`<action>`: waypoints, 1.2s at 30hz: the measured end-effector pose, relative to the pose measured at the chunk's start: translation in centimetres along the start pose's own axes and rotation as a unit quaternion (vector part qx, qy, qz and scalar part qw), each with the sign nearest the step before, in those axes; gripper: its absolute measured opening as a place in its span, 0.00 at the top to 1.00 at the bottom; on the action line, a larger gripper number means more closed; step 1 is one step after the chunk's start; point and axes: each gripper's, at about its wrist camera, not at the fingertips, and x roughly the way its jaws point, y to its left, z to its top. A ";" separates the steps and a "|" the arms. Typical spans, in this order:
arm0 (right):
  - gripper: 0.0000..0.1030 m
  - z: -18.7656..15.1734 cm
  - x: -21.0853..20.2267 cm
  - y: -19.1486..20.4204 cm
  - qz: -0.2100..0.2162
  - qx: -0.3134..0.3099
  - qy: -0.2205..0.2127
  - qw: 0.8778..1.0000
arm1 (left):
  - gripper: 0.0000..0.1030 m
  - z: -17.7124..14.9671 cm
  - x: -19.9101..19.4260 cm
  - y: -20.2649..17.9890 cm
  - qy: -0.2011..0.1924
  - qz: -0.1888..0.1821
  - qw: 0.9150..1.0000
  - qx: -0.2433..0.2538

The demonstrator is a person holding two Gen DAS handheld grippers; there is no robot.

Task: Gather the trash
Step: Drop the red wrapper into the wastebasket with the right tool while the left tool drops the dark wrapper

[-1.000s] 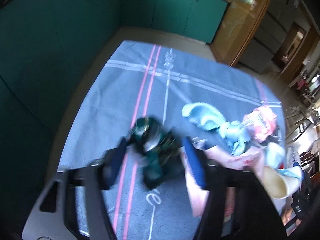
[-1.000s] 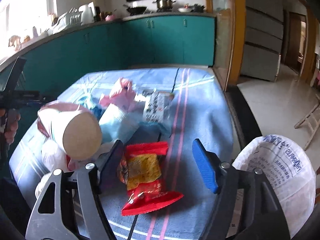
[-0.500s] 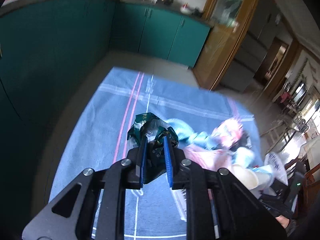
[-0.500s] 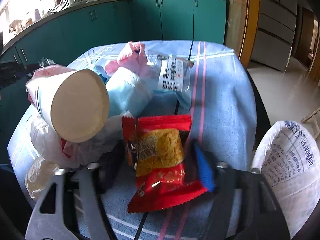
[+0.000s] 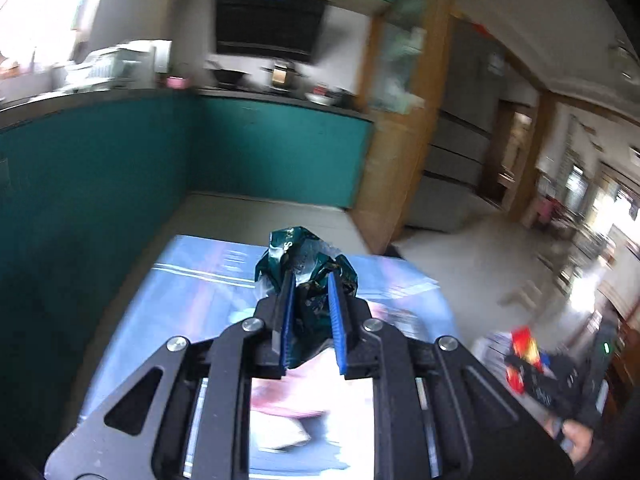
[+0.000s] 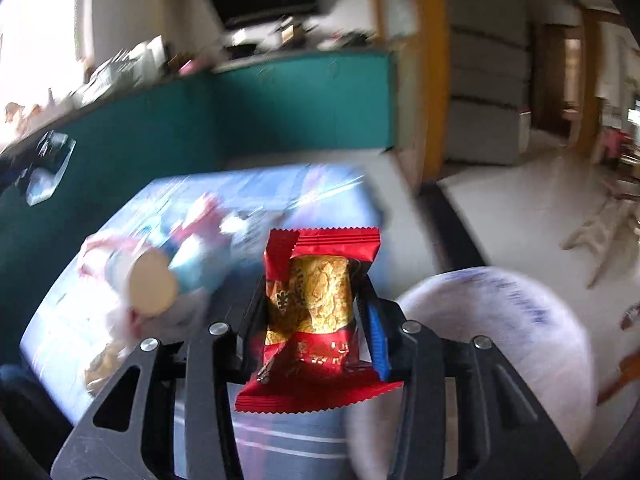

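My left gripper (image 5: pixel 311 280) is shut on a crumpled dark green wrapper (image 5: pixel 304 256) and holds it lifted above the blue tablecloth (image 5: pixel 192 292). My right gripper (image 6: pixel 312 280) is shut on a red and gold snack packet (image 6: pixel 316 304), raised above the table beside the white woven trash sack (image 6: pixel 500 344) at lower right. The right gripper with its red packet also shows in the left wrist view (image 5: pixel 528 356). More trash lies on the cloth: a paper cup (image 6: pixel 150 288), light blue wrappers (image 6: pixel 200 268) and pink plastic (image 6: pixel 96 248).
Teal kitchen cabinets (image 5: pixel 100 168) run along the left and back. A wooden door frame (image 6: pixel 430 80) stands behind the table. The tiled floor (image 6: pixel 532 216) opens to the right, with a wooden stool (image 6: pixel 604 228) on it.
My left gripper closed on the green wrapper and lifted it off the cloth. My right gripper closed on the red packet and raised it, tilting upward. Both views are blurred by motion.
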 end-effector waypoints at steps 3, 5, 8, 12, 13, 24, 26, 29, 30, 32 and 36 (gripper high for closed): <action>0.58 0.1 -2.4 -4.6 -0.056 0.044 -0.031 0.997 | 0.83 -0.7 2.8 -5.7 0.051 -0.076 0.995 0.028; 0.58 -0.4 -3.6 -7.2 -0.110 0.062 -0.043 0.991 | 0.83 -1.9 4.8 -9.3 0.089 -0.121 0.988 0.046; 0.58 -1.6 -4.7 -10.5 -0.156 0.085 -0.046 0.983 | 0.83 -5.2 8.4 -15.1 0.144 -0.183 0.968 0.088; 0.58 -2.9 -5.9 -13.6 -0.162 0.120 -0.044 0.979 | 0.83 -9.6 13.5 -20.1 0.232 -0.243 0.936 0.103; 0.58 -2.9 -6.1 -13.6 -0.163 0.121 -0.042 0.978 | 0.82 -10.2 14.1 -20.7 0.240 -0.252 0.932 0.105; 0.34 -2.8 -4.6 -12.2 -0.157 0.114 -0.011 0.981 | 0.20 -9.7 13.5 -21.0 0.181 -0.180 0.947 0.196; 0.30 -2.7 -4.3 -11.1 -0.149 0.103 -0.014 0.983 | 0.18 -8.0 12.2 -18.6 0.147 -0.152 0.956 0.205; 0.23 -2.3 -3.8 -9.2 -0.136 0.084 -0.021 0.987 | 0.12 -5.6 9.8 -15.5 0.084 -0.121 0.969 0.200; 0.21 -2.3 -3.6 -8.6 -0.128 0.078 -0.022 0.989 | 0.10 -4.9 9.1 -14.2 0.056 -0.103 0.974 0.191; 0.19 -2.0 -3.0 -7.1 -0.109 0.069 -0.023 0.991 | 0.08 -3.7 8.1 -11.9 0.019 -0.071 0.983 0.171; 0.18 -1.9 -1.4 -3.8 -0.059 0.052 -0.019 0.997 | 0.08 -2.1 7.7 -7.8 -0.017 -0.025 0.990 0.141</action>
